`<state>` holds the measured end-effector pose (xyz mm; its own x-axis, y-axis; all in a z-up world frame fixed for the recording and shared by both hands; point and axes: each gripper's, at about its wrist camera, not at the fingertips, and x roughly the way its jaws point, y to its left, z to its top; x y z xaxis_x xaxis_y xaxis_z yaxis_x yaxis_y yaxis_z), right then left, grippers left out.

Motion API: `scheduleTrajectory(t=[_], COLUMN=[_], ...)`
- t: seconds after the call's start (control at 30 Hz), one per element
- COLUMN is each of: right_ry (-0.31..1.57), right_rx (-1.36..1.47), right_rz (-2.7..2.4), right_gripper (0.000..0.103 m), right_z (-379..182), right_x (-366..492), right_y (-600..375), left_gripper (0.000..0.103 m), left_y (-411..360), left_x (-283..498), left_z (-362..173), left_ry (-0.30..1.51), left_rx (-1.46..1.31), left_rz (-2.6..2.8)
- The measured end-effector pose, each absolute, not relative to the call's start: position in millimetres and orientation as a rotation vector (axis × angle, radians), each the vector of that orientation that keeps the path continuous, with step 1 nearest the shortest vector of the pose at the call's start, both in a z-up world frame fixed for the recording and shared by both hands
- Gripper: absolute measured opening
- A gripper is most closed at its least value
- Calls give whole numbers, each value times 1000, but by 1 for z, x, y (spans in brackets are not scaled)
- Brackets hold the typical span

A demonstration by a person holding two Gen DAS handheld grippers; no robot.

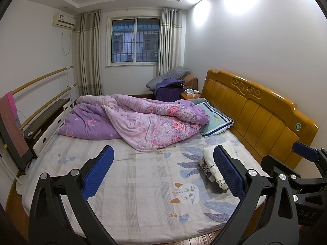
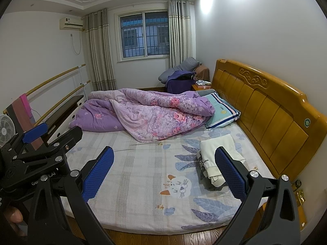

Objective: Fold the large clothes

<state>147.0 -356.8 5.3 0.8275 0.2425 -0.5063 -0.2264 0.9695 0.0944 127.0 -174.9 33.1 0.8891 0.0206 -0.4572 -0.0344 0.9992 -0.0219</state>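
A folded stack of clothes (image 1: 214,161), white on top with dark and patterned pieces under it, lies on the bed sheet (image 1: 143,183) near the headboard; it also shows in the right wrist view (image 2: 218,153). My left gripper (image 1: 163,171) is open and empty, held above the near edge of the bed. My right gripper (image 2: 163,171) is open and empty beside it, also above the near edge. The right gripper shows at the right edge of the left wrist view (image 1: 302,163), and the left gripper at the left of the right wrist view (image 2: 36,143).
A crumpled purple floral quilt (image 1: 143,122) and a striped pillow (image 1: 216,120) lie at the far half of the bed. A wooden headboard (image 1: 255,112) runs along the right. A low cabinet (image 1: 47,120) and rails stand left. A fan (image 2: 6,128) stands at the left.
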Motion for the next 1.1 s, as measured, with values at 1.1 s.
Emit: scheduleTrajectory(t=[1.1], right_ry=[555], right_rx=[31], right_rz=[262], right_gripper=[95], right_z=[-1], right_x=[162], right_y=[-359], left_gripper=[98], left_y=[-176], left_x=[136], left_z=[27], left_ry=[488], left_rx=[-32], left_rz=[42])
